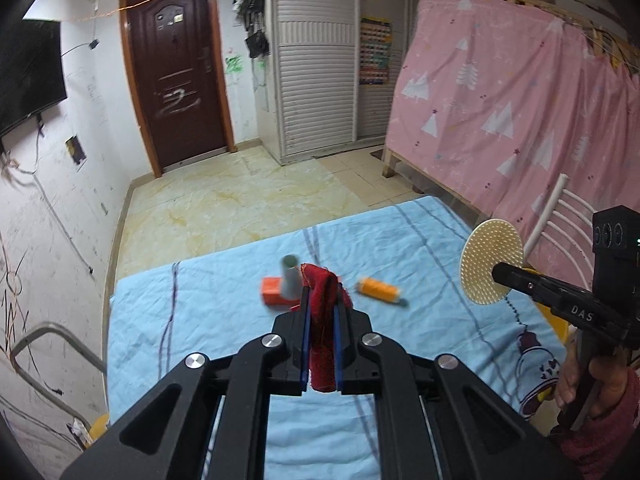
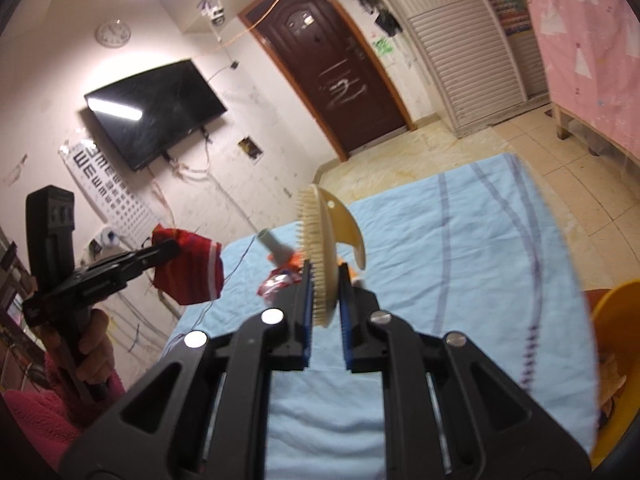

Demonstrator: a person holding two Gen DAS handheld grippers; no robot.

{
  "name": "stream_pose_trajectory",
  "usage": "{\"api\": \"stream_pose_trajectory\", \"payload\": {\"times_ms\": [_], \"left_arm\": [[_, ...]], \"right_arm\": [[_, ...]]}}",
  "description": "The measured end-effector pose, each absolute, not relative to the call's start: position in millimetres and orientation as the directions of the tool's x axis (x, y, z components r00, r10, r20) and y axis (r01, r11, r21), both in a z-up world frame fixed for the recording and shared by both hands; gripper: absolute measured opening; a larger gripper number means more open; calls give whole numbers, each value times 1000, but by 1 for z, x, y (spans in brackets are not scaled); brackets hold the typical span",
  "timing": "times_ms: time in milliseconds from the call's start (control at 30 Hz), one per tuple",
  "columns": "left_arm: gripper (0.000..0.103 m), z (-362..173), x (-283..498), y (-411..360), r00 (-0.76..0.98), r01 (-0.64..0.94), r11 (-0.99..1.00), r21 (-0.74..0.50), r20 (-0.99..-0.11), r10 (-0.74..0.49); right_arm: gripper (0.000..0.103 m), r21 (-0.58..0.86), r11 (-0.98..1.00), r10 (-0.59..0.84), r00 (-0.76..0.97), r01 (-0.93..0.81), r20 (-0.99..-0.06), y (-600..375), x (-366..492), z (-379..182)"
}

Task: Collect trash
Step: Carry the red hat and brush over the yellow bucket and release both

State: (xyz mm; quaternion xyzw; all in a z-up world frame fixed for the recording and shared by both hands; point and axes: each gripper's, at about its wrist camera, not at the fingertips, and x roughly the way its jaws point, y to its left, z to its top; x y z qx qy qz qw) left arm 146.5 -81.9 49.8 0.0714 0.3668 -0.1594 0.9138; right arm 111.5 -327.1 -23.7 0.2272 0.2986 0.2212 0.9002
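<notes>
My left gripper (image 1: 323, 292) is shut on a red cloth (image 1: 322, 320) and holds it above the blue sheet (image 1: 200, 320); it also shows in the right wrist view (image 2: 188, 268). My right gripper (image 2: 325, 276) is shut on a round cream brush (image 2: 320, 248) with short bristles; it shows in the left wrist view (image 1: 491, 261) at the right. On the sheet lie an orange box (image 1: 274, 290), a grey-green tube (image 1: 290, 276) and an orange spool (image 1: 378, 289). A red-and-white wrapper (image 2: 276, 282) lies near them.
A yellow bin (image 2: 616, 344) stands at the right edge of the sheet. A white chair back (image 1: 560, 216) and a pink curtain (image 1: 500, 100) are on the right. A brown door (image 1: 176, 80), a wall TV (image 2: 152, 112) and tiled floor (image 1: 240, 204) lie beyond.
</notes>
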Motion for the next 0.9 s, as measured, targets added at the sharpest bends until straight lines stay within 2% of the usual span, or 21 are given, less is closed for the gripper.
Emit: {"api": "stream_pose_trajectory", "payload": {"times_ms": [500, 900], "left_arm": [[0, 62, 129, -225, 620, 542, 840, 27, -688, -378], [0, 52, 118, -339, 496, 690, 723, -42, -701, -513]], "right_arm": [[11, 529, 847, 330, 841, -62, -430, -452, 64, -31], [11, 398, 906, 101, 844, 141, -527, -511, 32, -55]]}}
